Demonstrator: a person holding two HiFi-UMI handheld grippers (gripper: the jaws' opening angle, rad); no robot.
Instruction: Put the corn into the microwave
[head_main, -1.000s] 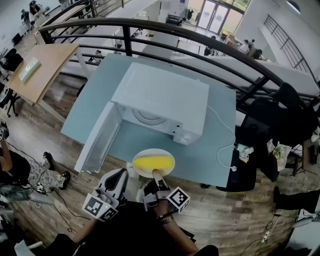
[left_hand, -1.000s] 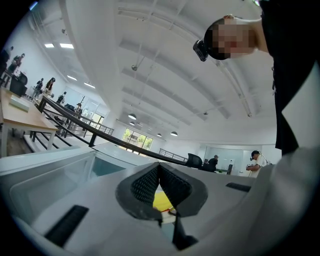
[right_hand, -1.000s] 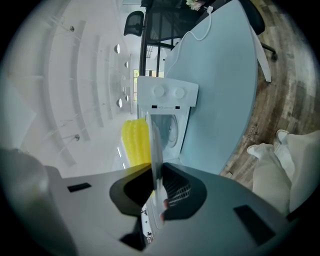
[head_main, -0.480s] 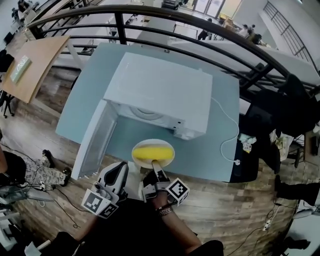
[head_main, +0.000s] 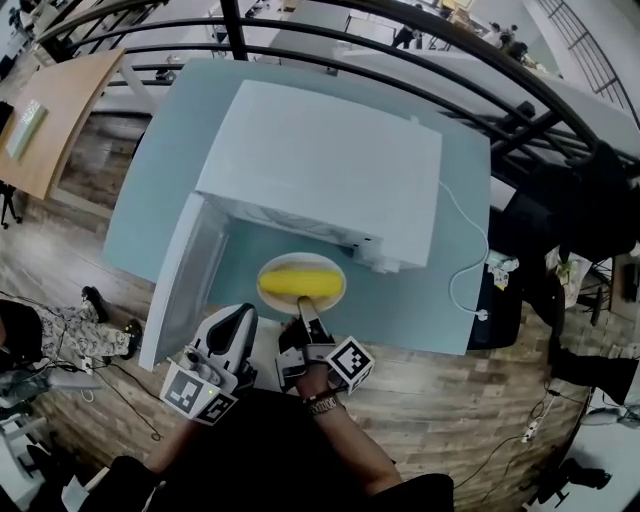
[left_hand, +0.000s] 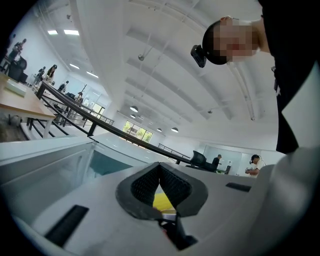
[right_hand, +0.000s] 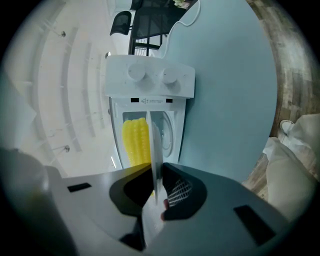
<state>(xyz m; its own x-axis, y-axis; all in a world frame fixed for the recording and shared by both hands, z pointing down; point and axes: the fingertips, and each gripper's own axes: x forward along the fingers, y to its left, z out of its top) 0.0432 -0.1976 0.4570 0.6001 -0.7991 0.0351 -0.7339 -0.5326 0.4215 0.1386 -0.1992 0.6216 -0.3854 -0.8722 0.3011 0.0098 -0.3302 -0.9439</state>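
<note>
A yellow corn cob (head_main: 300, 279) lies on a white plate (head_main: 268, 287) held just in front of the white microwave (head_main: 330, 165), whose door (head_main: 185, 275) hangs open to the left. My right gripper (head_main: 307, 310) is shut on the plate's near rim. In the right gripper view the plate (right_hand: 155, 145) shows edge-on between the jaws of the right gripper (right_hand: 156, 187), with the corn (right_hand: 136, 140) to its left and the microwave's cavity and knob panel (right_hand: 150, 82) beyond. My left gripper (head_main: 238, 325) hangs near my body, shut and holding nothing; its jaws meet in the left gripper view (left_hand: 160, 167).
The microwave stands on a blue-grey table (head_main: 440, 290). A white cable (head_main: 465, 265) runs from its right side to the table's front right edge. Black railing (head_main: 400, 20) crosses behind the table. Wooden floor (head_main: 470, 400) lies below the near edge.
My right gripper has carried the plate with the corn forward, from the table's near edge to just in front of the microwave's opening. The left gripper has stayed by my body.
</note>
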